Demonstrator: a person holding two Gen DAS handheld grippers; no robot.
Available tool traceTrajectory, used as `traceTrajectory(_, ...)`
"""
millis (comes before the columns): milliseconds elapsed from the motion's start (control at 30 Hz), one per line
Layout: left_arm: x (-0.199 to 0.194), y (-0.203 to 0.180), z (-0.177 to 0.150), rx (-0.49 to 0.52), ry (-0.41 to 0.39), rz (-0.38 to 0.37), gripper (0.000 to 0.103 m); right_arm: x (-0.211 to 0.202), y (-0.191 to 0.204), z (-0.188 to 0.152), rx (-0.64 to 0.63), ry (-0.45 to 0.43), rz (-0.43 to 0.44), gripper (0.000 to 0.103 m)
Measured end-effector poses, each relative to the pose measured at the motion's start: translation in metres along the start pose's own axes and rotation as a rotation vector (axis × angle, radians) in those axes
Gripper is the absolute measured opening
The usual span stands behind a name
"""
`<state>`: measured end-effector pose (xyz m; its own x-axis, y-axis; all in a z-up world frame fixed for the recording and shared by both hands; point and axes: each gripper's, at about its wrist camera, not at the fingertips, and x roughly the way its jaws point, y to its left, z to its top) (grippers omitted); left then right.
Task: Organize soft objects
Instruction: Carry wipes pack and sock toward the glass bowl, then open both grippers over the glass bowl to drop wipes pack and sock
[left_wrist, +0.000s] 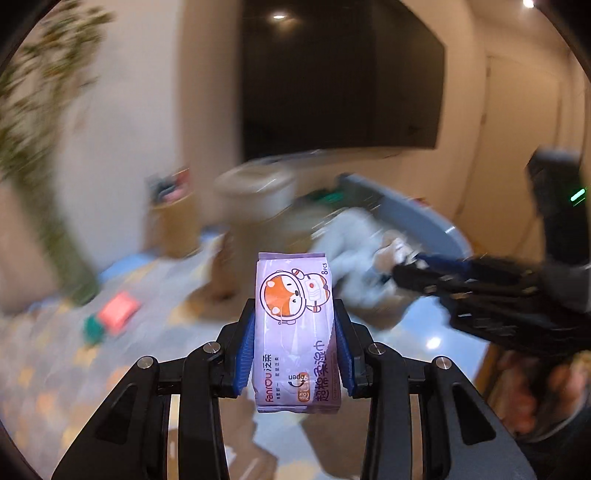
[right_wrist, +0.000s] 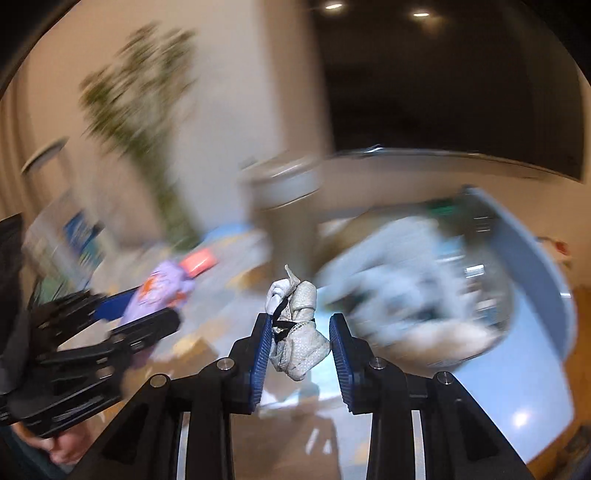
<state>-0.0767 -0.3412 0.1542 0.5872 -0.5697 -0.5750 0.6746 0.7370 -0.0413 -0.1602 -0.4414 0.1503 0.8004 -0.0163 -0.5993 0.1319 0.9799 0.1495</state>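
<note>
Left claw (left_wrist: 293, 341): your blue pads press both long sides of a flat lilac wet-wipe packet with an orange cartoon fox (left_wrist: 295, 328), held upright above the counter.
Right claw (right_wrist: 299, 345): narrowly parted; a crumpled white textured cloth (right_wrist: 297, 328) sits between the pads, touching the left one; grip on the right side unclear.
Behind: blurred grey basket (right_wrist: 546, 266) of pale soft things.

A purple wet-wipes pack (left_wrist: 295, 328), printed with an orange cartoon fox in a space helmet, stands on end, pinched at its sides, its print sharp against the blurred room. A small crumpled white cloth glove (right_wrist: 295, 328) with a dotted texture and a black strap hangs bunched, fingers curled upward. Farther off, a blurred heap of pale soft items (right_wrist: 413, 295) fills a grey-blue basin (right_wrist: 543, 280)
</note>
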Motion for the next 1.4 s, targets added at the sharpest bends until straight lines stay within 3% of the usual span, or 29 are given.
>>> traceTrajectory(200, 0.071, -0.04, 0.063, -0.003, 0.028, -0.042, 0.035, 0.022, -0.123, 0.025, 0.344, 0.025, -0.091, 0.032)
traceTrajectory(300, 0.103, -0.047, 0.075, -0.017, 0.045, -0.032, 0.035, 0.045, -0.173, 0.031, 0.523, 0.08, -0.077, 0.032)
traceTrajectory(467, 0.14, -0.055, 0.094, 0.015, 0.035, 0.018, 0.038, 0.059, -0.192, 0.056, 0.526, 0.063, -0.089, 0.033)
traceTrajectory(500, 0.143, -0.056, 0.097, 0.021, 0.026, 0.02, 0.043, 0.063, -0.193, 0.062, 0.524, 0.059, -0.074, 0.036)
traceTrajectory(567, 0.146, -0.055, 0.1, 0.033, 0.026, 0.037, 0.074, 0.068, -0.195, 0.069, 0.515, 0.063, -0.048, 0.047)
traceTrajectory(600, 0.147, -0.056, 0.102, 0.041, 0.025, 0.035, 0.079, 0.07, -0.195, 0.071, 0.513, 0.07, -0.048, 0.055)
traceTrajectory(833, 0.117, -0.053, 0.088, 0.027, 0.014, -0.074, 0.081, 0.06, -0.177, 0.052, 0.465, 0.082, -0.068, 0.056)
traceTrajectory(900, 0.091, -0.047, 0.079, 0.012, -0.007, -0.127, 0.081, 0.051, -0.167, 0.047, 0.435, 0.077, -0.077, 0.056)
traceTrajectory(1033, 0.045, -0.028, 0.059, -0.009, -0.041, -0.143, 0.081, 0.021, -0.138, 0.04, 0.344, 0.042, -0.087, 0.056)
traceTrajectory(1200, -0.014, 0.028, 0.027, -0.079, -0.05, -0.067, 0.081, -0.005, -0.088, 0.029, 0.238, 0.03, -0.017, 0.056)
traceTrajectory(1300, -0.051, 0.082, 0.002, -0.14, -0.059, 0.06, 0.081, -0.013, -0.042, 0.024, 0.139, 0.026, 0.046, 0.056)
traceTrajectory(1400, -0.075, 0.132, -0.02, -0.222, -0.05, 0.143, 0.081, -0.013, 0.011, 0.018, 0.032, 0.033, 0.117, 0.064)
